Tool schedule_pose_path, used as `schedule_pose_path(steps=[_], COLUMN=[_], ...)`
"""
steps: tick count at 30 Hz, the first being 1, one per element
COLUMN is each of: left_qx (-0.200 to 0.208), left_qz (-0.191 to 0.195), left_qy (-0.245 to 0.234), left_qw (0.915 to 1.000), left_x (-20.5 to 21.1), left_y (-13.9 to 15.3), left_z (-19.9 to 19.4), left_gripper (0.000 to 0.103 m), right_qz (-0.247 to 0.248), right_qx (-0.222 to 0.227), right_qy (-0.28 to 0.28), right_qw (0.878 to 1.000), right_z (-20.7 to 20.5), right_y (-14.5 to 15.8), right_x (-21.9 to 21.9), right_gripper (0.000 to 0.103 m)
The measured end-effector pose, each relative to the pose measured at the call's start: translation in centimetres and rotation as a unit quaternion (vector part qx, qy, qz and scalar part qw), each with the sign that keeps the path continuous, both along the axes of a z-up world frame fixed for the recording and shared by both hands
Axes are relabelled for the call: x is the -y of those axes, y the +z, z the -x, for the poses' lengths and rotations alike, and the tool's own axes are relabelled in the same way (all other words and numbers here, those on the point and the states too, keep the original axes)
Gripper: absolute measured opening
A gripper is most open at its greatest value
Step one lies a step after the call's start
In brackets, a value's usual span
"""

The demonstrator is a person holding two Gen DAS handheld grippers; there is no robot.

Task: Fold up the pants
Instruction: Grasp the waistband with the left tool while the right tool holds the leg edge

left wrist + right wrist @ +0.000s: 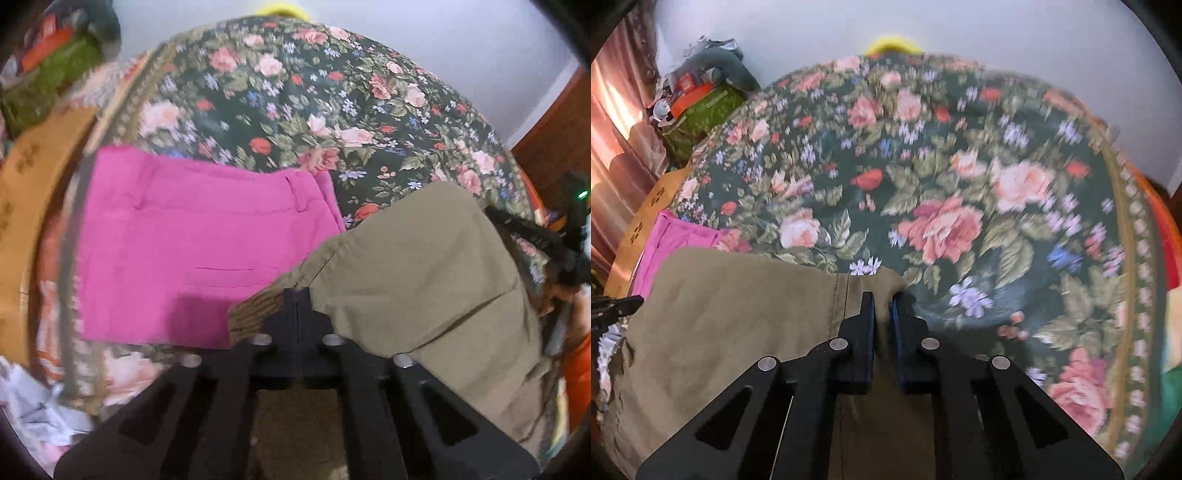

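Olive-khaki pants (413, 266) are held up over a floral bedspread (295, 96). My left gripper (297, 295) is shut on their ribbed waistband edge (255, 306). My right gripper (882, 301) is shut on another edge of the same pants (738, 314), with cloth pinched between the fingers. The right gripper also shows at the far right of the left wrist view (569, 254). The pants hang between the two grippers and drape toward me.
Folded pink pants (192, 251) lie flat on the bedspread to the left, also in the right wrist view (672, 236). A tan cushion (33, 192) and a pile of bags and clothes (698, 99) sit at the left. A white wall is behind the bed.
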State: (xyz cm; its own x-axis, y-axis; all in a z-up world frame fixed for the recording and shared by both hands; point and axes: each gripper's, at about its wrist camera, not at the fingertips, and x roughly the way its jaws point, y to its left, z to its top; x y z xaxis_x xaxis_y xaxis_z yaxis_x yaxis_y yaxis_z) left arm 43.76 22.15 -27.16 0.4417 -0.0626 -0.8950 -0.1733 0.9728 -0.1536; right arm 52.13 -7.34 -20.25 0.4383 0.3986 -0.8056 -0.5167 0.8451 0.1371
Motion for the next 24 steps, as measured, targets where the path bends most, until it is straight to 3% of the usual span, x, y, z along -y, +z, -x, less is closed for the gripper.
schedule_pose_path(steps=[2,4,5,6,8,9,13,17,18,20,24], left_qx=[-0.001,-0.013,-0.028,-0.036,-0.034,-0.029,-0.025,-0.022,-0.024,-0.023,-0.019], left_qz=[-0.006,-0.013,-0.017,-0.018,-0.027,-0.020,0.054,0.104,0.112,0.095,0.102], left_qy=[-0.005,0.002,0.011,0.017,0.042,0.047,0.049,0.034,0.026,0.015,0.012], left_qw=[1.0000,0.9998,0.9994,0.9990,0.9982,0.9983,0.9970,0.9938,0.9930,0.9951,0.9946], left_x=[-0.1,-0.7,-1.2,-1.5,-2.2,-2.6,-3.4,-2.9,-2.6,-1.4,-0.6], left_y=[0.6,0.5,0.1,-0.3,-0.8,-1.0,-1.9,-2.4,-2.7,-2.9,-2.9], left_z=[0.4,0.5,0.4,0.3,0.3,0.3,-0.6,-1.8,-2.2,-2.8,-3.4], left_gripper=[0.000,0.008,0.028,0.059,0.084,0.086,0.086,0.086,0.083,0.082,0.055], right_qz=[0.000,-0.006,-0.007,-0.005,0.003,0.011,0.029,0.035,0.036,0.039,0.034], right_qx=[0.016,0.023,0.024,0.025,0.027,0.030,0.024,0.009,0.007,0.003,0.005], right_qy=[0.001,-0.002,-0.004,-0.006,-0.007,-0.007,-0.009,-0.008,-0.007,-0.003,-0.001], right_qw=[1.000,1.000,1.000,1.000,1.000,0.999,0.999,0.999,0.999,0.999,0.999], right_z=[0.2,0.3,0.3,0.3,0.4,0.4,0.3,0.0,0.0,-0.2,-0.3], right_y=[1.1,2.3,2.6,2.8,2.7,2.5,0.9,-0.8,-1.2,-1.9,-2.0], right_x=[0.5,1.4,1.8,2.2,2.5,2.8,2.9,2.8,2.7,2.4,2.3], right_gripper=[0.007,0.007,0.007,0.007,0.007,0.007,0.007,0.007,0.007,0.007,0.007])
